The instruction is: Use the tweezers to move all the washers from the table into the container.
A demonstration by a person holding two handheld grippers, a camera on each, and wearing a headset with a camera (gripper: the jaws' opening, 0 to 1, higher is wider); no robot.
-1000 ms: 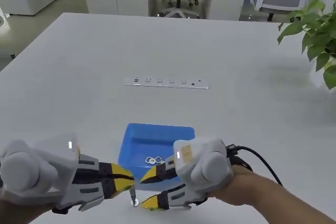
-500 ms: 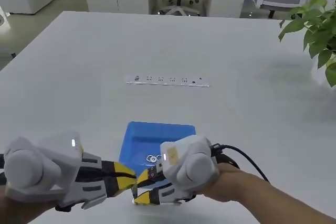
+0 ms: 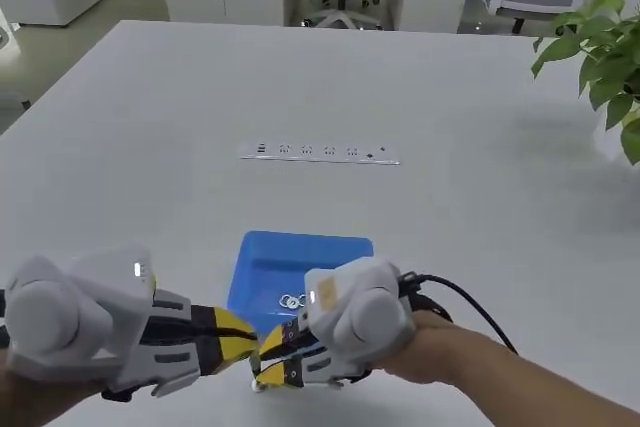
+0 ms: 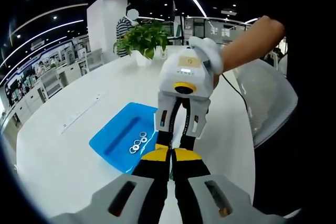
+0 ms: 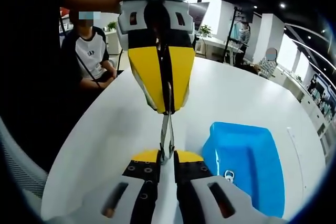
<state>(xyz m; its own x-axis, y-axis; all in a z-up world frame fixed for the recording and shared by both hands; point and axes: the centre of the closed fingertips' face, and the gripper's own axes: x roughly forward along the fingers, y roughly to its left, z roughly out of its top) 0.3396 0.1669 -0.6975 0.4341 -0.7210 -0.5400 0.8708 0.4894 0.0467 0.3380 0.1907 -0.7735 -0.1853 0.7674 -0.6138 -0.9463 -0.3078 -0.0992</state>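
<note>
- Left gripper (image 5: 167, 109) and right gripper (image 5: 160, 157) both clamped tight on tweezers (image 5: 167, 129), nose to nose.
- Left gripper view: washers (image 4: 137, 142) inside blue container (image 4: 113, 140) on worktop (image 4: 68, 161).

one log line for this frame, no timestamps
left gripper: shut on tweezers | right gripper: shut on tweezers | washers: several in blue container

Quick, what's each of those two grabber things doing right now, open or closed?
Left gripper: shut on the tweezers.
Right gripper: shut on the same tweezers.
</note>
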